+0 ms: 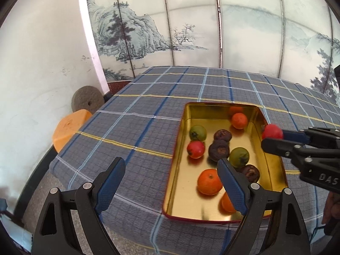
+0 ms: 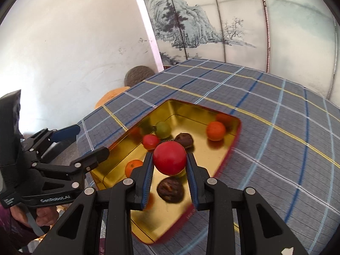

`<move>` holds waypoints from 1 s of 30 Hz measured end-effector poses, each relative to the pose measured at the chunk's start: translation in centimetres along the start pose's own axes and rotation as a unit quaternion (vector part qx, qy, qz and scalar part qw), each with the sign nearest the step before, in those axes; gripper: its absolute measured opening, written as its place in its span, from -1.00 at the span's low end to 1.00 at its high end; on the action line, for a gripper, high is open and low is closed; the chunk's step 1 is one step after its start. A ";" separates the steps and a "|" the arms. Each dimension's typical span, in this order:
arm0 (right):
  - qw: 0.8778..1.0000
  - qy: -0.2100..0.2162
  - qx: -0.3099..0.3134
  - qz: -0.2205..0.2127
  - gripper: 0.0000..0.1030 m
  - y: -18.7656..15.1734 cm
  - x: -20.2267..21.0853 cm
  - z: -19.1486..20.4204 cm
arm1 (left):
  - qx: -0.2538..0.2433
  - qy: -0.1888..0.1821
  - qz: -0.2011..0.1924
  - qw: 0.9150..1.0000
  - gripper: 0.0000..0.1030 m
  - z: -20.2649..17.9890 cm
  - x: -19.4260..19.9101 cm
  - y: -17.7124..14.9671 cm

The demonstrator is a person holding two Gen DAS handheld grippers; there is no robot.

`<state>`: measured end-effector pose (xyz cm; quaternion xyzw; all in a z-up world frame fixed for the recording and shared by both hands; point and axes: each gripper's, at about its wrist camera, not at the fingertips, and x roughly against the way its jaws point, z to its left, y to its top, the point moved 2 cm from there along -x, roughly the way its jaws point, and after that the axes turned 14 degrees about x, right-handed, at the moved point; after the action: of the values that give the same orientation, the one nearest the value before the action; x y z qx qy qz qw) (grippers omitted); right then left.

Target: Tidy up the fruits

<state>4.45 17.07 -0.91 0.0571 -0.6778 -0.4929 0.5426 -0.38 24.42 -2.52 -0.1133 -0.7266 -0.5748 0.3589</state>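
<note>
A gold tin tray (image 1: 180,148) (image 2: 119,153) lies on the plaid tablecloth and holds several fruits: oranges (image 1: 209,181), red fruits (image 1: 196,149), green ones (image 1: 198,133) and dark brown ones (image 1: 218,149). My right gripper (image 2: 170,159) is shut on a red fruit (image 2: 169,158) (image 1: 272,131), held above the tray's right rim. My left gripper (image 1: 172,165) (image 2: 91,140) stands open over the tray's near left part, nothing between its fingers. Its right finger (image 1: 231,184) partly hides an orange.
The blue plaid tablecloth (image 1: 138,127) covers the table. An orange stool (image 1: 70,127) and a grey round stone (image 1: 87,99) sit past the table's left edge by the white wall. A painted screen stands behind. A person's hand (image 2: 42,214) holds the left gripper's handle.
</note>
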 end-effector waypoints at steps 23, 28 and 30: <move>1.000 -0.019 0.013 -0.016 -0.28 1.3 -1.2 2.0 | 0.039 -0.018 -0.052 0.998 0.92 3.7 4.4 0.9; 0.999 -0.028 0.017 -0.033 -0.10 1.7 0.2 2.3 | 0.034 -0.024 -0.054 0.998 0.93 3.3 5.2 1.0; 0.998 -0.036 0.019 -0.045 0.03 1.7 1.3 2.6 | 0.038 -0.027 -0.056 0.997 0.93 3.3 5.8 1.1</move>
<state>2.61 18.68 1.39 0.0802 -0.7029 -0.5056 0.4938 -5.16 26.31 1.80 -0.0738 -0.7623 -0.5630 0.3107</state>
